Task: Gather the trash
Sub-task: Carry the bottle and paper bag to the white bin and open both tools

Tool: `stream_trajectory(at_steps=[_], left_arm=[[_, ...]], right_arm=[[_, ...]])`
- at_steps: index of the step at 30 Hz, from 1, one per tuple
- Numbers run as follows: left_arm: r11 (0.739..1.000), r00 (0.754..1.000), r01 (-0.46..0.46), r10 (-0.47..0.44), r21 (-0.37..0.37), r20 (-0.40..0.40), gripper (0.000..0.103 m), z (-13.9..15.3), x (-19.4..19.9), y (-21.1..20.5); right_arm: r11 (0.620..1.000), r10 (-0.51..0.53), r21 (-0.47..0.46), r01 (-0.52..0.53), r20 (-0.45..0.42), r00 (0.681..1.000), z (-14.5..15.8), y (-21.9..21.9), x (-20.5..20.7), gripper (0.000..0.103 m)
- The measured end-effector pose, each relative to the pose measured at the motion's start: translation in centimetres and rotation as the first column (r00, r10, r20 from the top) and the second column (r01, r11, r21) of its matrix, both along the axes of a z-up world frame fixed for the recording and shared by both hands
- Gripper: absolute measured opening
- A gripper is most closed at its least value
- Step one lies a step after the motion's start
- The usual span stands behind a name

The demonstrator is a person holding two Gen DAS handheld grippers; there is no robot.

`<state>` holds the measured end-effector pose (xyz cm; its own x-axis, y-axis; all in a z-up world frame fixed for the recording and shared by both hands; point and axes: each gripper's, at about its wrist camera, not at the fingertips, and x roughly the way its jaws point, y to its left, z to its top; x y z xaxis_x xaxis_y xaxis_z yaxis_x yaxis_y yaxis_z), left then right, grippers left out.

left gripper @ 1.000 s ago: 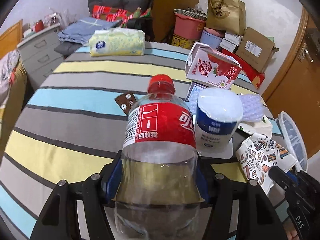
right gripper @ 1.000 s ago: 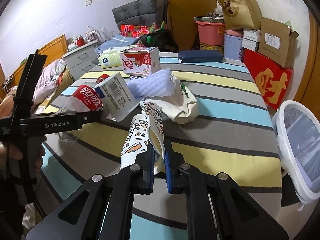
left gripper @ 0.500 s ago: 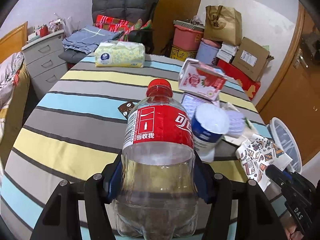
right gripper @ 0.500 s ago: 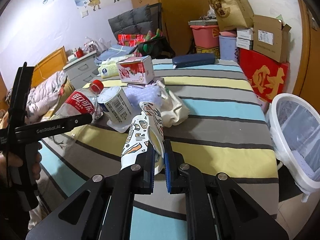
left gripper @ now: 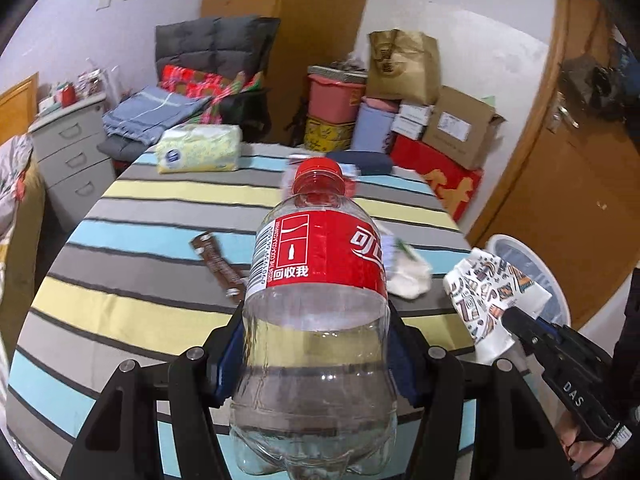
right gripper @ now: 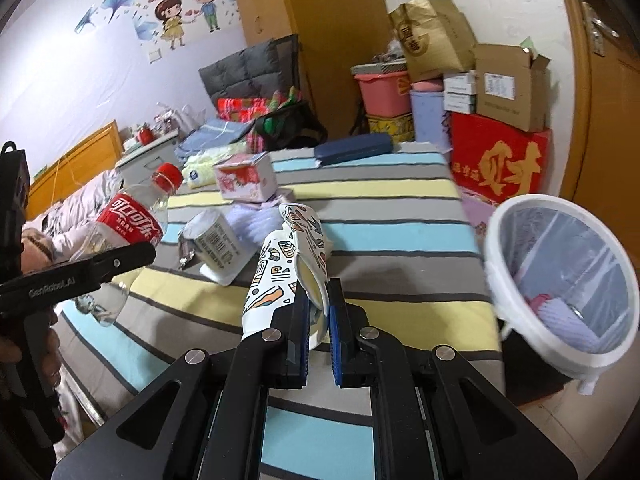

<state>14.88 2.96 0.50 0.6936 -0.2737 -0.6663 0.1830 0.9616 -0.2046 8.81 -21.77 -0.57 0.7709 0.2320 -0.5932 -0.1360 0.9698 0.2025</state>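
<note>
A clear plastic bottle (left gripper: 320, 280) with a red label and red cap fills the middle of the left wrist view. My left gripper (left gripper: 316, 340) is shut on its lower body and holds it in the air above the striped table (left gripper: 140, 240). From the right wrist view the same bottle (right gripper: 132, 220) hangs at the left. My right gripper (right gripper: 318, 308) is shut on the wall of a squashed, patterned paper cup (right gripper: 276, 272), also lifted off the table. The cup (left gripper: 492, 296) appears at the right of the left wrist view, in front of a white trash bin (left gripper: 556, 292).
The bin (right gripper: 490, 264), lined with a bag, stands beside the table's right edge. On the table lie a white tub with a barcode (right gripper: 216, 236), a strawberry milk carton (right gripper: 244, 178), a brown wrapper (left gripper: 218, 260), a tissue pack (left gripper: 198, 154), a dark blue case (right gripper: 352, 148) and a white cloth (left gripper: 408, 276).
Both grippers have risen with their loads. The bottle now sits higher over the table, covering the tub and carton. The cup has swung closer to the bin.
</note>
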Motion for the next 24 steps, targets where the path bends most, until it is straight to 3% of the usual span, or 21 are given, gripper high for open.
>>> stream_trajectory(at_steps=[13, 24], left_arm=[[0.987, 0.986, 0.162, -0.162, 0.016, 0.033, 0.062, 1.8, -1.1, -8.8], [0.951, 0.951, 0.306, -0.307, 0.041, 0.041, 0.062, 2.3, -1.8, -17.6]], right_arm=[[0.99, -0.144, 0.012, 0.143, 0.047, 0.989, 1.1, -5.7, -2.2, 0.009], [0.96, -0.279, 0.002, 0.28, 0.065, 0.958, 1.6, -11.0, -4.0, 0.009]])
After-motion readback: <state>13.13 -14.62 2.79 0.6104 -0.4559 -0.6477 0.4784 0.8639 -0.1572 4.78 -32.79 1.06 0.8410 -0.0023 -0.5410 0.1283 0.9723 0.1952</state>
